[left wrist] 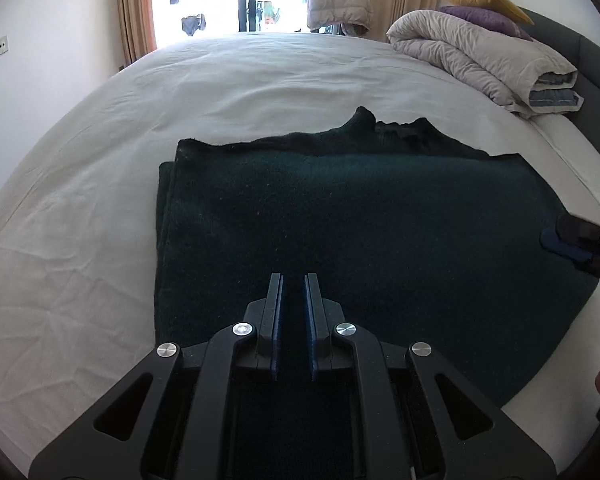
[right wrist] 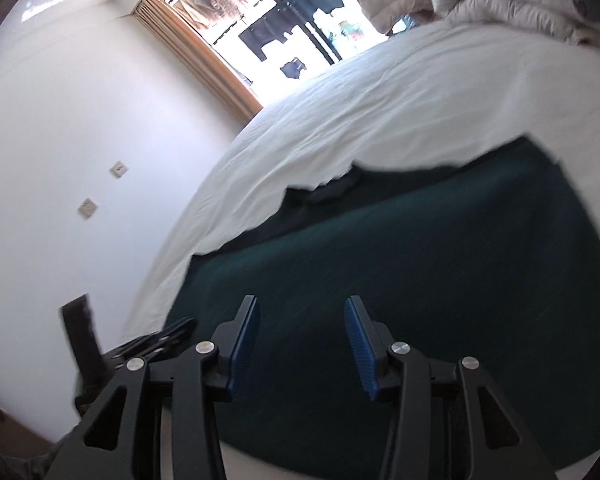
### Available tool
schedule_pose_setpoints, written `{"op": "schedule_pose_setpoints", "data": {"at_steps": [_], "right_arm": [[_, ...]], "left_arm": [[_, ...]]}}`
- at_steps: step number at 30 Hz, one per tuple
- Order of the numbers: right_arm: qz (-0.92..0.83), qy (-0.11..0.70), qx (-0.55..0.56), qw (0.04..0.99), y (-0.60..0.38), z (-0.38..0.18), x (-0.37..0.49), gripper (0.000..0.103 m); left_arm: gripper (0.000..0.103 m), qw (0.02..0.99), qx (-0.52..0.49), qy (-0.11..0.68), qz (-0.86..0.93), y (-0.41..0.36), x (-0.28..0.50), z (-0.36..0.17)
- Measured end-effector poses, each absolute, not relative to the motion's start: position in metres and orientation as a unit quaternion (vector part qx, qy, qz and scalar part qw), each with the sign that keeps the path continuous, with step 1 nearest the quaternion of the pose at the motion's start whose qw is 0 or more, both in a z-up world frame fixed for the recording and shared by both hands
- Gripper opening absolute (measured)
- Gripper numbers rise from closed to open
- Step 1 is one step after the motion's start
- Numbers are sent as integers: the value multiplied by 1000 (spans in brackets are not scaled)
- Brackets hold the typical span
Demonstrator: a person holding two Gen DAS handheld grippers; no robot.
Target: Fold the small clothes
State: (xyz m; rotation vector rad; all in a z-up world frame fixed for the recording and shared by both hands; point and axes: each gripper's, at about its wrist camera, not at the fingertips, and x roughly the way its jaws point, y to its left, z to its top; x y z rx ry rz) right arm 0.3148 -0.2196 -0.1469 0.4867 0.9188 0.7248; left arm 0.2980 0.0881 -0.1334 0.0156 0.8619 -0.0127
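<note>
My left tongs: matt black plastic frame, bright polished metal screw heads, blue ribbed pads that look rubbery. My right tongs: same matt black build, blue ribbed pads. Dark green garment: thick knitted cloth, matt, slightly fuzzy with lint. Bed sheet: white woven cloth, matt, finely creased. Duvet: pale quilted cloth, soft and rumpled. Curtain: tan pleated fabric. Wall: smooth, probably matt paint, though blurred.
</note>
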Motion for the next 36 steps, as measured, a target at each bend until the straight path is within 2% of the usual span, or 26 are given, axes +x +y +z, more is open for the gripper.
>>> {"op": "schedule_pose_setpoints", "data": {"at_steps": [2, 3, 5, 9, 16, 17, 22, 25, 28, 33, 36], "right_arm": [[334, 453, 187, 805, -203, -166, 302, 44], [323, 453, 181, 811, -204, -173, 300, 31], [297, 452, 228, 809, -227, -182, 303, 11], [218, 428, 279, 832, -289, -189, 304, 0], [62, 370, 392, 840, -404, -188, 284, 0], [59, 366, 392, 842, -402, -182, 280, 3], [203, 374, 369, 826, -309, -158, 274, 10], [265, 415, 353, 795, -246, -174, 279, 14], [281, 464, 320, 777, -208, -196, 278, 15], [236, 443, 367, 783, -258, -208, 275, 0], [188, 421, 384, 800, -302, -207, 274, 0]], "left_arm": [[10, 910, 25, 413, -8, 88, 293, -137], [10, 910, 26, 413, -8, 90, 292, -138], [10, 911, 29, 412, -3, 96, 291, -139], [10, 912, 20, 409, 0, 109, 287, -140], [10, 912, 13, 409, 24, 119, 273, -126], [10, 914, 4, 404, 31, 118, 268, -119], [10, 921, -44, 383, -65, 70, 256, -95], [11, 903, -53, 417, -90, 49, 268, -119], [10, 885, -92, 446, -94, 65, 271, -146], [10, 890, -88, 438, -89, 87, 262, -146], [10, 890, -112, 434, -90, 98, 260, -148]]}}
